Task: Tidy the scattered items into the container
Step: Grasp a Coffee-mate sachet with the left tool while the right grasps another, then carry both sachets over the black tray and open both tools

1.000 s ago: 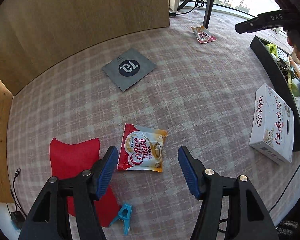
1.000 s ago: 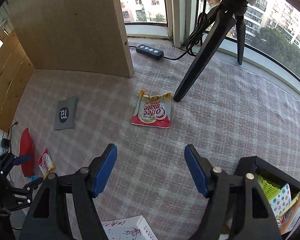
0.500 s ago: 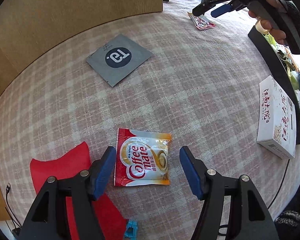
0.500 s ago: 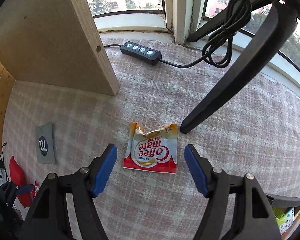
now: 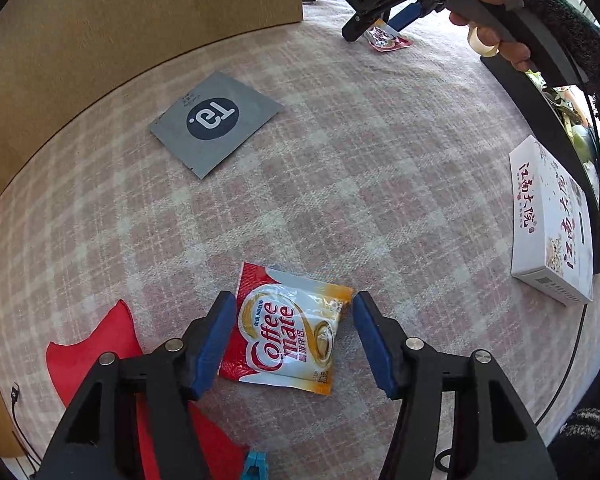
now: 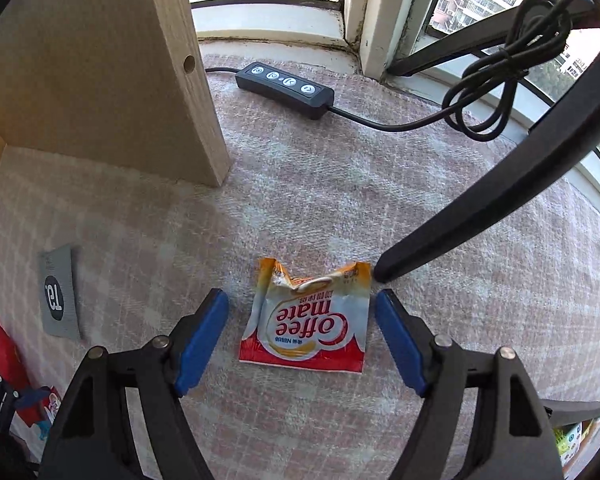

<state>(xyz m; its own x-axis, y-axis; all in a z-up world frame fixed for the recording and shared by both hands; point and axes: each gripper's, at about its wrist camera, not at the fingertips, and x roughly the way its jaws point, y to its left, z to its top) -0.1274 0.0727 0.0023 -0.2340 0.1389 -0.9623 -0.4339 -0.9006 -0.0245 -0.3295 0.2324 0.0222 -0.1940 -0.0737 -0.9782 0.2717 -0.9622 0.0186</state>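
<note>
Between the blue pads of the left tool (image 5: 294, 340) lies a Coffee-mate sachet (image 5: 288, 334) on the checked worktop (image 5: 340, 184); jaws closing, pads not pressing yet. Left view only: grey T3 packet (image 5: 216, 122) at 11 o'clock, white box (image 5: 552, 228) at 3, black container (image 5: 540, 108) behind it, red cloth (image 5: 100, 356) at 8. Right view only: right tool (image 6: 302, 332) wide, straddling a 2nd Coffee-mate sachet (image 6: 310, 322) w/o touching; tripod leg (image 6: 492, 196) foot at 1 o'clock, power strip (image 6: 286, 84) at 12.
</note>
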